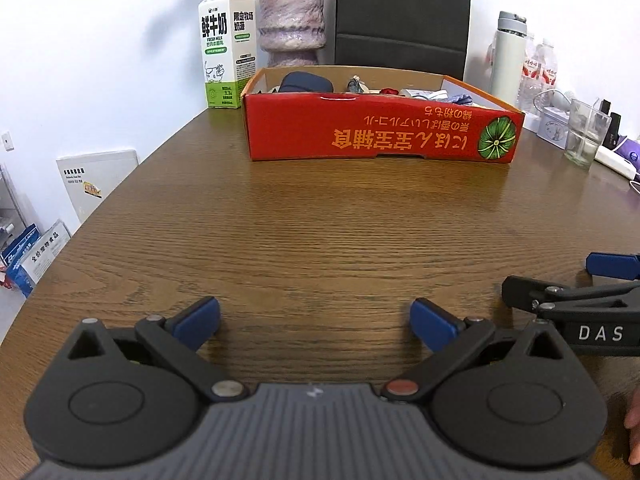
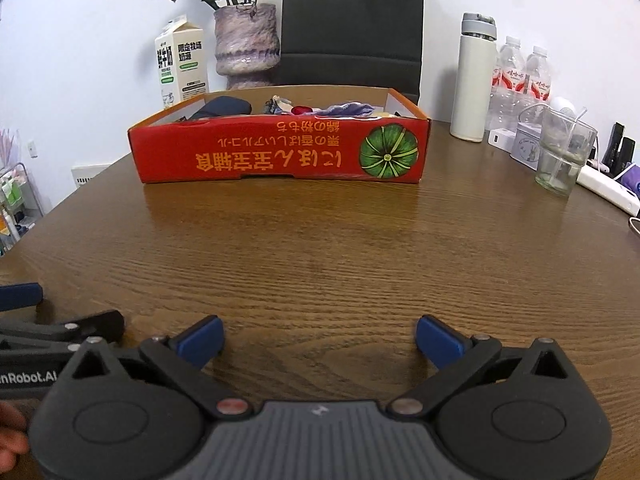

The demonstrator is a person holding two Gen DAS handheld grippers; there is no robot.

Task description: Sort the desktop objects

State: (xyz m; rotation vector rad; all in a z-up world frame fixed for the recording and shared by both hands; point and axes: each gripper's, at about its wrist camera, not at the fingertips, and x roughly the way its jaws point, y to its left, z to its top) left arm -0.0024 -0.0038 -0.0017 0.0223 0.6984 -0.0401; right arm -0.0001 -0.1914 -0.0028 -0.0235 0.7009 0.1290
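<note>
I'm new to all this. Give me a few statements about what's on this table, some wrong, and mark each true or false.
1. The red box holds several items. True.
2. The right gripper is clamped on a glass. False: its jaws are open, nothing between them.
3. The milk carton lies on its side. False: it stands upright.
4. The left gripper is open and empty. True.
5. The glass stands right of the box. True.

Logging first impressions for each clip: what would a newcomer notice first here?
The red box with upside-down orange print and a green pumpkin picture, mid-table and full of small items. Behind it stand a milk carton and a vase of dried flowers. Up close, both grippers, left and right, hover open over bare wood.
</note>
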